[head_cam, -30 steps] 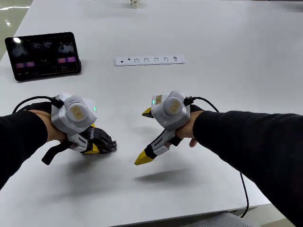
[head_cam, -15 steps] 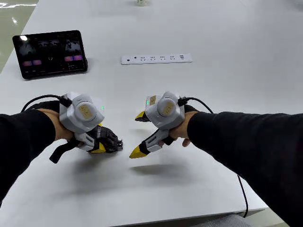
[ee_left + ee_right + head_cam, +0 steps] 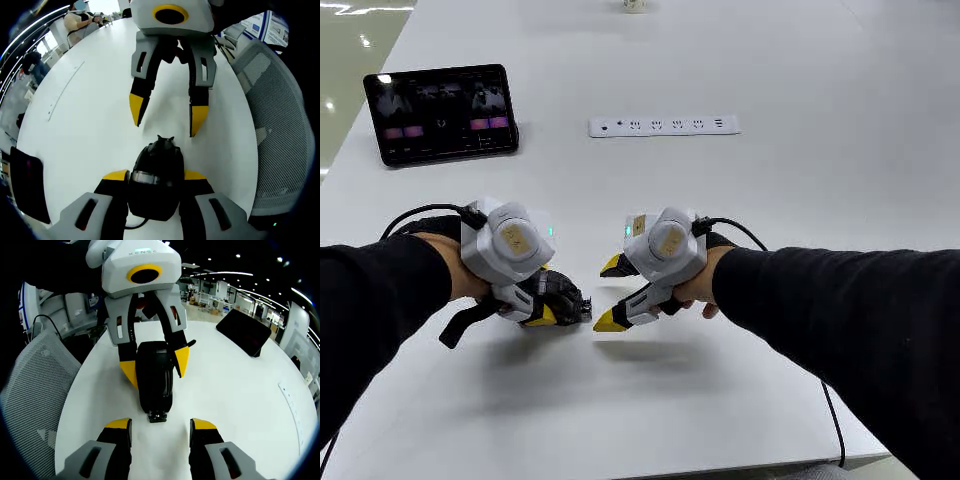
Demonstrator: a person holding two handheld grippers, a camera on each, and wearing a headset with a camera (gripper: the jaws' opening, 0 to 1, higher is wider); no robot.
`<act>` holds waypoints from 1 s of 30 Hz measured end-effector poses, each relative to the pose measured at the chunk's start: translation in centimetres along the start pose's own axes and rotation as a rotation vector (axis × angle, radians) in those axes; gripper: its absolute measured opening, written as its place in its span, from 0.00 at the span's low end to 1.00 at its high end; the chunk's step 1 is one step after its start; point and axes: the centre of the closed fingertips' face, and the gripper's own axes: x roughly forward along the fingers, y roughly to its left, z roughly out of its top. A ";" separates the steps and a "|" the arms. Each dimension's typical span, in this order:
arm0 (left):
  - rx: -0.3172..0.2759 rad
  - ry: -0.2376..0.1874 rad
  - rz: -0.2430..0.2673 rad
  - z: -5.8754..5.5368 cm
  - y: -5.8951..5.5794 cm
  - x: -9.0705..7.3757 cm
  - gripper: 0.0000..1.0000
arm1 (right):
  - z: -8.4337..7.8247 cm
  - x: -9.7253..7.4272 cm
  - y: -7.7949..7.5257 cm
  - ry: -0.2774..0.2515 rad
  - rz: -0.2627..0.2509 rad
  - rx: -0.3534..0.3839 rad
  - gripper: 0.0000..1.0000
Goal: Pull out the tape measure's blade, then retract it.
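Tape measure clamped in left gripper; empty right gripper wide open opposite, tips near blade hook.

Before us on the table, the tape measure sits between the jaws of the left gripper, the right gripper just right of it; behind lie the tablet, left, and the power strip, centre

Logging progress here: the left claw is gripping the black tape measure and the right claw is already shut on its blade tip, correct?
Not quite. The left claw does grip the black tape measure, but the right claw is open, not shut. The right gripper view shows its jaws spread wide, with the blade tip just ahead of the gap and not pinched.
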 end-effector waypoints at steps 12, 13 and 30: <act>-0.005 -0.004 0.002 -0.1 0.1 0.0 0.33 | -0.3 1.4 0.2 0.027 0.016 -0.041 0.28; -0.005 -0.004 0.001 -0.1 0.1 0.1 0.33 | -0.2 1.5 0.2 0.028 0.015 -0.045 0.27; -0.013 -0.001 0.001 -0.3 0.3 0.2 0.33 | -0.3 2.5 0.3 0.056 0.031 -0.071 0.13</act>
